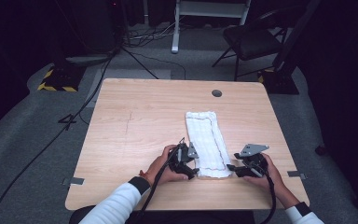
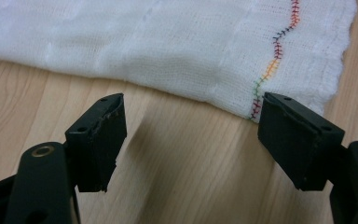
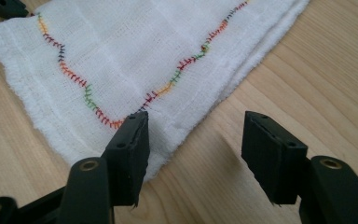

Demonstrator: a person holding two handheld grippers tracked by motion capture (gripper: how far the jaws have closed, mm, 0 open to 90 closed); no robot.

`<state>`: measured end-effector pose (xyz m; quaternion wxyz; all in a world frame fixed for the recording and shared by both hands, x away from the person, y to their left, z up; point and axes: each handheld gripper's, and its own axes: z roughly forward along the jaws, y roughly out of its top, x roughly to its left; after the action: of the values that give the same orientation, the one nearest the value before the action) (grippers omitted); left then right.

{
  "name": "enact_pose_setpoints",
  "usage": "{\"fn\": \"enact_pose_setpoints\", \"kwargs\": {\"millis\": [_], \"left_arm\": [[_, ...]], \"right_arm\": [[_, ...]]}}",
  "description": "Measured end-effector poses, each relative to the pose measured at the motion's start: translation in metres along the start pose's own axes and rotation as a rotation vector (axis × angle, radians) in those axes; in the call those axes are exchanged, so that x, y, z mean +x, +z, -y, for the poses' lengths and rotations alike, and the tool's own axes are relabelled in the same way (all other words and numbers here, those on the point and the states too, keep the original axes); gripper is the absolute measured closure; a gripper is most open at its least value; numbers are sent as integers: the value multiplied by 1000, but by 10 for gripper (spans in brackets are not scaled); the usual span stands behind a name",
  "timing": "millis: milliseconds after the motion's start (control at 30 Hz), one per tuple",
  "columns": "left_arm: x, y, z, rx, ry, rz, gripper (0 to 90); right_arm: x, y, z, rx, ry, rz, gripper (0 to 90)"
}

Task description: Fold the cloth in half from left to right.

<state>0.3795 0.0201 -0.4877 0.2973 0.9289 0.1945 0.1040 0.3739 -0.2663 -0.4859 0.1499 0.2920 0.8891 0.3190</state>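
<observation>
Your white cloth (image 1: 207,142), folded long with rainbow stitching, lies flat near the worktop's (image 1: 135,121) near edge; both grippers' (image 1: 192,169) (image 1: 231,169) fingers gape wide, empty.

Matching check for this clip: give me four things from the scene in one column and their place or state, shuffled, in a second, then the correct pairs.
1. left tool
2. right tool
3. white cloth
4. dark round hole

A. folded into a long strip on the table
B. open at the cloth's near right corner
C. in the tabletop near the far edge
D. open at the cloth's near left corner

Pairs: 1-D, 2-B, 3-A, 4-C
</observation>
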Motion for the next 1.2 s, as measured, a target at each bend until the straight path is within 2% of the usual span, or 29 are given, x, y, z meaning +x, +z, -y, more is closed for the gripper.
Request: {"fn": "enact_pose_setpoints", "kwargs": {"millis": [67,133,233,333,367,433,567,700,1033,1200], "left_arm": [[-1,-1,2,-6,-6,-7,240],[0,-1,3,-19,-47,17,255],[2,-3,1,-72,-77,23,254],[0,-4,-6,-125,-88,20,254],[-1,-3,-9,-128,-85,22,255],[-5,2,-15,-117,-60,1,254],[-13,12,-16,-57,-7,-18,264],[-13,7,-12,-37,8,-11,280],[-14,-7,8,-28,-21,20,282],[-18,-13,19,-38,-52,28,282]], "right_arm": [[3,1,-2,5,-17,0,422],[5,1,-3,9,-22,0,423],[6,1,-3,11,-24,6,425],[5,1,-3,10,-14,-2,424],[4,1,-3,9,-12,-5,424],[4,1,-3,7,-7,-6,424],[6,1,-2,8,-5,4,428],[9,2,-2,4,1,-25,422],[29,4,-9,14,-56,-64,399],[33,6,-11,15,-79,-119,369]]}}
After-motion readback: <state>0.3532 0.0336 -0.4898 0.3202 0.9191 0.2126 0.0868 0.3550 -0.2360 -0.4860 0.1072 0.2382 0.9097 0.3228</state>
